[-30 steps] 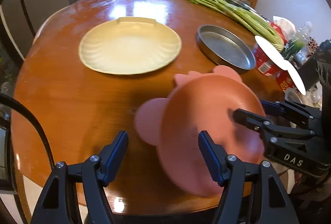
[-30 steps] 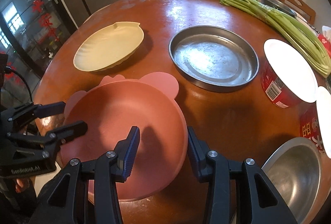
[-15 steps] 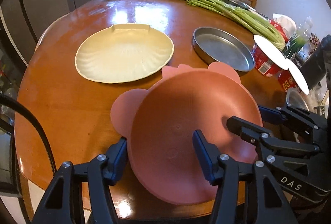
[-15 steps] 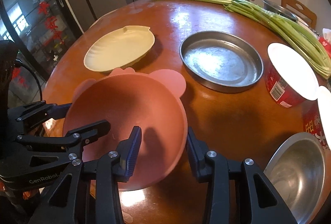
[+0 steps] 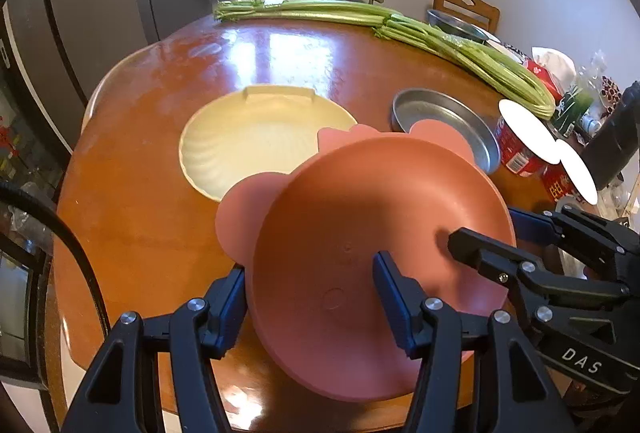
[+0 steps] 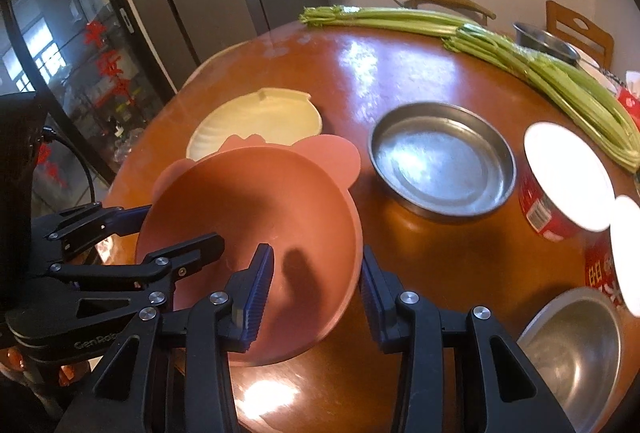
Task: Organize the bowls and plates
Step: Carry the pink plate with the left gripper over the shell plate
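Note:
A pink bowl with round ears (image 5: pixel 360 233) (image 6: pixel 256 217) hangs above the round wooden table, held from both sides. My left gripper (image 5: pixel 308 297) is shut on its near-left rim, one finger inside and one outside. My right gripper (image 6: pixel 316 281) is shut on its right rim the same way. A cream shell-shaped plate (image 5: pixel 256 141) (image 6: pixel 256 121) lies on the table just beyond the bowl. A steel pan (image 5: pixel 444 125) (image 6: pixel 440 161) sits to the right of the plate.
Long celery stalks (image 5: pixel 400 29) lie across the far side of the table (image 5: pixel 132 217). Two red cups with white lids (image 6: pixel 564 173) stand at the right. A steel bowl (image 6: pixel 572 349) sits at the near right edge. Chairs and a fridge stand behind.
The pink bowl has risen off the table and moved toward the cream plate. My left gripper closed onto its rim; both grippers lifted with it.

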`<state>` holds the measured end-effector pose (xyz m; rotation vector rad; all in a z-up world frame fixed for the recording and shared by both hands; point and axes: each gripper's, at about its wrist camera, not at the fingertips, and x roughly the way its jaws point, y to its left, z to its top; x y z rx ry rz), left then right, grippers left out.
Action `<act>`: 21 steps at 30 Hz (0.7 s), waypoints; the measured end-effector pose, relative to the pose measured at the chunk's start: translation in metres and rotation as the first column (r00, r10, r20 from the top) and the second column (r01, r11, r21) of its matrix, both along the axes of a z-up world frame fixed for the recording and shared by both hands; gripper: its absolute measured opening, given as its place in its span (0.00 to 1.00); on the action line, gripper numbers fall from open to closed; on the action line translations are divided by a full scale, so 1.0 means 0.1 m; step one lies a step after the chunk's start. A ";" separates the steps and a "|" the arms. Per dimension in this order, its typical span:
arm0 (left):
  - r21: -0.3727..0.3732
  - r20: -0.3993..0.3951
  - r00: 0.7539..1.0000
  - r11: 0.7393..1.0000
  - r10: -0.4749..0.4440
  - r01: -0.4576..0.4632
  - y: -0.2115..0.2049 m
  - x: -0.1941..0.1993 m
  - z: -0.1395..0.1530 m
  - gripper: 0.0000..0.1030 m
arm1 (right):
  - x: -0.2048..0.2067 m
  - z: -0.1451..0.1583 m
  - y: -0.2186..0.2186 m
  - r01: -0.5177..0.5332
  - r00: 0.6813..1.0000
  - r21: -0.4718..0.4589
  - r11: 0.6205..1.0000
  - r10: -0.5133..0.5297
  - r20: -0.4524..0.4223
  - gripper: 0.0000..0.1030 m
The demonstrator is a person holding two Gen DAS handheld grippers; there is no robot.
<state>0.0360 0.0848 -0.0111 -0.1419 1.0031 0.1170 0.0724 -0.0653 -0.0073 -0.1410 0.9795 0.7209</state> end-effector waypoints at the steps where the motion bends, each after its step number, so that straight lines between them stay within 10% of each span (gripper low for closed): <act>1: 0.003 0.005 1.000 1.000 0.002 -0.002 0.02 0.00 0.02 0.57 | 0.02 0.02 0.02 -0.001 1.000 0.001 1.000 0.001 0.004 0.43; 21: 0.011 0.043 0.999 1.000 0.006 -0.007 0.47 0.19 0.22 0.57 | 0.20 0.23 0.49 -0.013 0.999 -0.007 1.000 0.013 0.036 0.43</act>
